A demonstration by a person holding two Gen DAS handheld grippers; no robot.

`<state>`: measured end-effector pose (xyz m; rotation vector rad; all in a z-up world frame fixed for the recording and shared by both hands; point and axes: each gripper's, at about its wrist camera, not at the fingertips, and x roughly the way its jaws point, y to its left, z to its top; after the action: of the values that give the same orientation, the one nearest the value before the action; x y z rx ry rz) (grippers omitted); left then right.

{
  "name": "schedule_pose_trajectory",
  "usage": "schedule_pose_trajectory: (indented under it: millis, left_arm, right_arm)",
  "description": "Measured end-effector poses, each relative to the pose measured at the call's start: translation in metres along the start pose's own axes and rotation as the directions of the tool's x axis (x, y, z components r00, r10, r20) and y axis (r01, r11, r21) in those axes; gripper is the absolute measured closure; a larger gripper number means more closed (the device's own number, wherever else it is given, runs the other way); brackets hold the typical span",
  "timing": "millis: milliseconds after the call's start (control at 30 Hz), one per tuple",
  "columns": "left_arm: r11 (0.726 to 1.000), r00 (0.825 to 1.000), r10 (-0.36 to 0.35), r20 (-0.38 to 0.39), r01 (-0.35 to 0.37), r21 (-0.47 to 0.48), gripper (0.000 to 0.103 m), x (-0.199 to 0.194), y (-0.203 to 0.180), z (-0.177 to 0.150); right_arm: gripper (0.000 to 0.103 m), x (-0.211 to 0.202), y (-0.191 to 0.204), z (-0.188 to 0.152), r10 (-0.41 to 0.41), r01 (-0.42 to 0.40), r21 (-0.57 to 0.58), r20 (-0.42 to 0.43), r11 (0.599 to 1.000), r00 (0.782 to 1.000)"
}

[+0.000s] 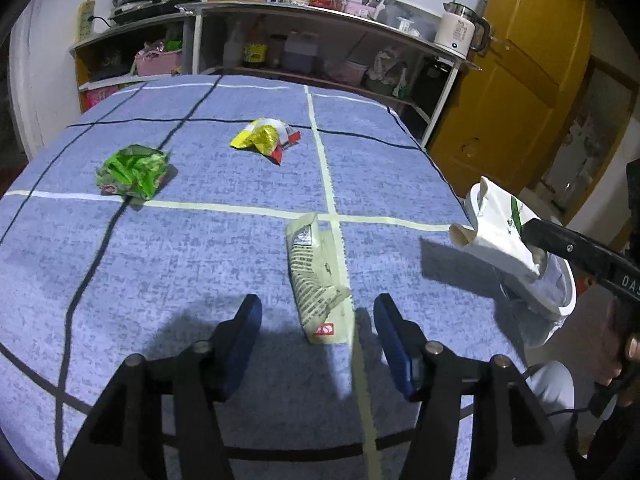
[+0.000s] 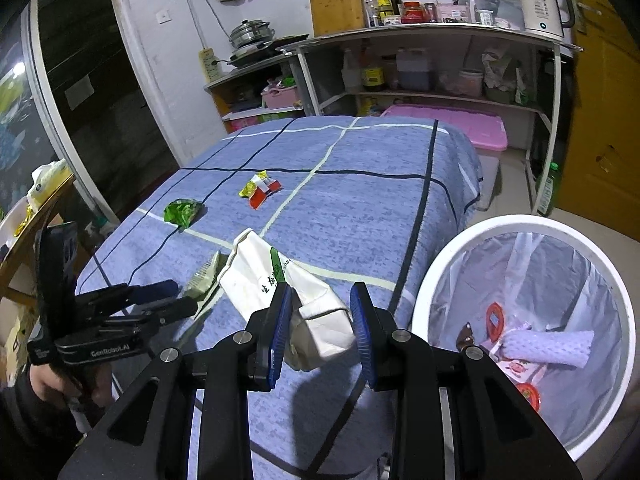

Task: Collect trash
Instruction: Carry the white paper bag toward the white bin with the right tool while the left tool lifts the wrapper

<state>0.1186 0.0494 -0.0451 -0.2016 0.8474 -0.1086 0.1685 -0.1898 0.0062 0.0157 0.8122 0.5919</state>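
My right gripper [image 2: 320, 300] is shut on a crumpled white paper bag [image 2: 280, 280] and holds it above the table's right edge; the bag also shows in the left wrist view [image 1: 496, 228]. The white bin [image 2: 624, 312] with a clear liner stands on the floor to the right and holds several wrappers. My left gripper [image 1: 318, 312] is open, low over the table, its fingers either side of the near end of a pale green wrapper [image 1: 316, 276]. A green wrapper [image 1: 132, 172] and a yellow-red wrapper [image 1: 266, 138] lie farther back.
The table has a blue cloth [image 1: 200, 260] with a line grid. Metal shelves [image 1: 320, 40] with bottles, a kettle [image 1: 460, 32] and pots stand behind it. A yellow door [image 1: 520, 80] is at the right. A pink box [image 2: 452, 126] sits beyond the table.
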Motion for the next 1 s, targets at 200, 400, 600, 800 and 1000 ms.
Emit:
schedule_pose_trajectory:
  millis: [200,400,600,800,1000]
  left_arm:
    - [0.998,0.999,0.04,-0.007,-0.04,0.052,0.055,0.012,-0.014,0.003]
    - [0.996,0.999,0.035,-0.003,-0.035,0.081,0.083,0.011,-0.023,0.002]
    - [0.996,0.999,0.0,0.037,-0.003,0.09,0.084,-0.005,-0.035,0.008]
    - [0.991,0.996,-0.061,0.068,0.053,0.122,0.084,-0.018,-0.059,0.018]
    - [0.977,0.989,-0.134,0.062,0.121,0.177,0.084,-0.015,-0.093,0.026]
  right_arm:
    - [0.072,-0.002,-0.004,-0.002,-0.005,0.005,0.008,-0.001,1.0,1.0]
    - [0.072,-0.008,-0.007,-0.004,-0.014,0.014,0.017,0.01,1.0,1.0]
    - [0.072,-0.019,-0.013,-0.005,-0.026,0.025,0.028,0.029,0.999,0.999]
    - [0.072,-0.032,-0.022,-0.009,-0.051,0.048,0.046,0.052,0.998,0.997]
    - [0.071,-0.052,-0.042,-0.017,-0.102,0.096,0.089,0.07,0.991,0.992]
